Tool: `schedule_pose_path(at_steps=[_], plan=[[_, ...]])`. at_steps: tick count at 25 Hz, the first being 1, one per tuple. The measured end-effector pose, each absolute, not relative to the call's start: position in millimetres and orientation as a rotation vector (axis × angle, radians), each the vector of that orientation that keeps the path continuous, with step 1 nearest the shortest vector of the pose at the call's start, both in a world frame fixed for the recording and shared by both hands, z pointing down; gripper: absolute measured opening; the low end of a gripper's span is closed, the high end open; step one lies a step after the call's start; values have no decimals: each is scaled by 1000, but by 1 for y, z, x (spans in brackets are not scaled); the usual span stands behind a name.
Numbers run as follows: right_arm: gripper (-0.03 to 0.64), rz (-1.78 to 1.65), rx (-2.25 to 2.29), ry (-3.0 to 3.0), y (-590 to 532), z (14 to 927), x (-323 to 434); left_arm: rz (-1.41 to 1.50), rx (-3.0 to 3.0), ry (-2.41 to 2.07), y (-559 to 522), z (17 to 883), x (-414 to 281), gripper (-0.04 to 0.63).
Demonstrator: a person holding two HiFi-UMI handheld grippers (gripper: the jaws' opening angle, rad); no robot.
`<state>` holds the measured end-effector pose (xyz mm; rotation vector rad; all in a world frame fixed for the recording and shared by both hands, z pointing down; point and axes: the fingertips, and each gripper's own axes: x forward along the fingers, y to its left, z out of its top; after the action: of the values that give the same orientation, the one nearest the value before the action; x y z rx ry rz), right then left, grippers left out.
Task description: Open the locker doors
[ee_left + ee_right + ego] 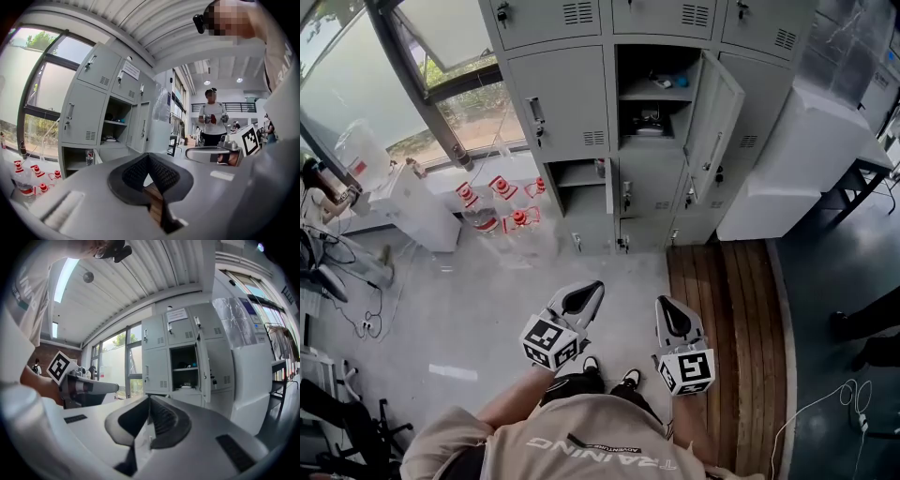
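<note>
Grey lockers [558, 94], both hand-held grippers [589, 289] [664, 305] clenched empty, door notice [176, 315] only in gripper views

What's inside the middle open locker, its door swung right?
A shelf with small things on it, and a dark object below. The back is too dark to see.

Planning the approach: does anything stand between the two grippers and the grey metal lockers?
Nothing visible does. Bare grey floor runs from the left gripper and right gripper to the grey metal lockers. Clear bottles with red caps stand off to the left; a flat wooden slat platform lies to the right.
</note>
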<state>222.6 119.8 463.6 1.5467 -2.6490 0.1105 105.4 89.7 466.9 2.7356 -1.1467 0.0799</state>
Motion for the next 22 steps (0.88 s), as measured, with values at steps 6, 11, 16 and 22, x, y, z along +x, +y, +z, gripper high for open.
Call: schedule_pose_path(at_steps=[6,11,16,22], plan=[[15,62,1582,-2639,128,449,217,70,2740,-1134,101,471,94,8],[12,5,1545,-2601,126,450,208,58,2759,-1136,96,466,82,7],[12,-18,1515,-2590,120,442,197,32,2758,-1158,93,456,66,8],[12,-35,1486,-2610,115,436,183,29,2763,-1149,96,450,58,8]])
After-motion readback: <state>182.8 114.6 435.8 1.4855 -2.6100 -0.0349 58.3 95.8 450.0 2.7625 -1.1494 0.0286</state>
